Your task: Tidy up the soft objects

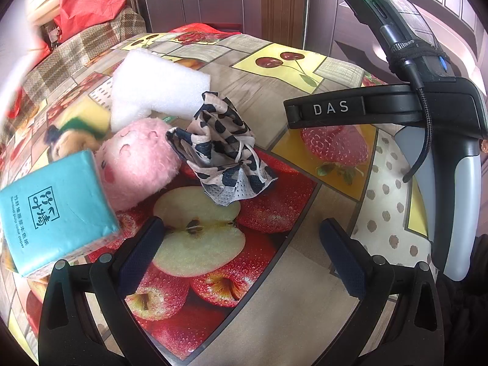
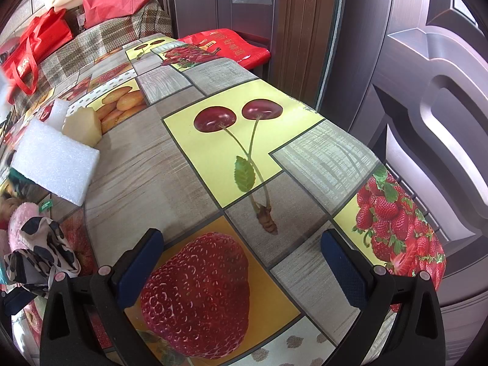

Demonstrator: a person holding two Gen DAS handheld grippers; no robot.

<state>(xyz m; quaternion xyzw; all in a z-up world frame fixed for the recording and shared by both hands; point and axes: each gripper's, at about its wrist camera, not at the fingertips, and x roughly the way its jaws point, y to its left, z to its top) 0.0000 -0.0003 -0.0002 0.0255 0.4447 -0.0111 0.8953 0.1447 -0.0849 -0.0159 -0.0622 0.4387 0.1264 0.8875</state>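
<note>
Beside fuzzy pink plush (image 1: 137, 164), crumpled cloth (image 1: 222, 152)

On the table (image 2: 146, 167): two white foam blocks (image 1: 158, 88), two plush toys (image 1: 137, 164), one tissue pack (image 1: 58, 210), one patterned cloth (image 1: 222, 152), one yellowish sponge (image 2: 82, 128).

The right gripper (image 2: 241, 262) hangs wide apart and empty above the fruit-print tablecloth (image 2: 189, 164), with a white foam block (image 2: 55, 164) at left.
</note>
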